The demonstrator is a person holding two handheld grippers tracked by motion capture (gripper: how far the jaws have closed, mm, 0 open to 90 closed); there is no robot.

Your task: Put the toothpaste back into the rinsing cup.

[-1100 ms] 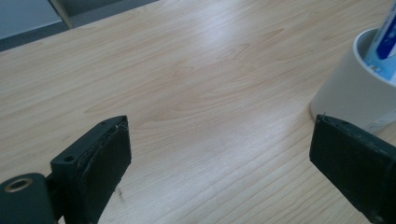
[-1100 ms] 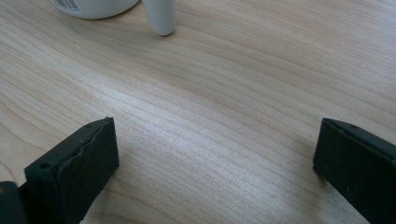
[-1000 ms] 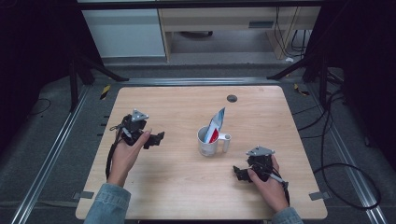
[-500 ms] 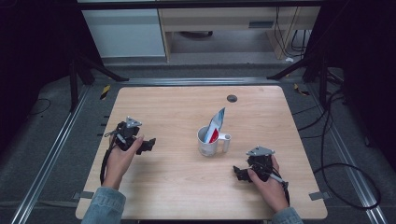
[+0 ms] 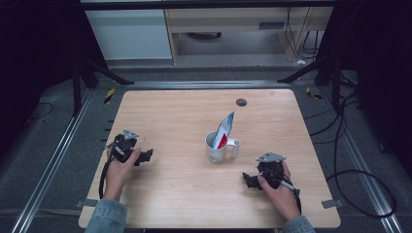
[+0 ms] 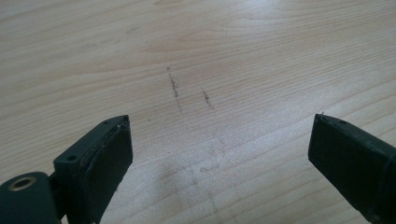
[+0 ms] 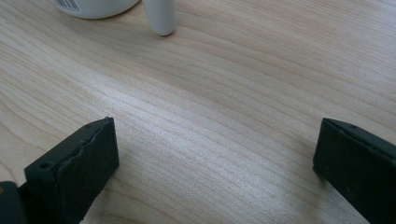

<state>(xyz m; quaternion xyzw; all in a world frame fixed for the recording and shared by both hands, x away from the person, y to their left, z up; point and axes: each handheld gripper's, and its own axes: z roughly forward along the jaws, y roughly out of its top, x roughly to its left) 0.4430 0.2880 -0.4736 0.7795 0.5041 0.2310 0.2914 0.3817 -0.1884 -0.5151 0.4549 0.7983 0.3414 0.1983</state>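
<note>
wooden table (image 5: 184,116) scuffed; mug (image 5: 216,148) central; both tongs gaping, empty.

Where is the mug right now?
In the high view the mug stands right of the table's centre, nearer the right gripper than the left gripper, touched by neither.

**Mug with a packet, mid-table**

A white mug (image 5: 215,148) stands upright right of the table's centre, its handle (image 5: 236,145) towards the right edge. A silver and blue packet (image 5: 225,127) with red at its base leans out of it, tip up.
</note>
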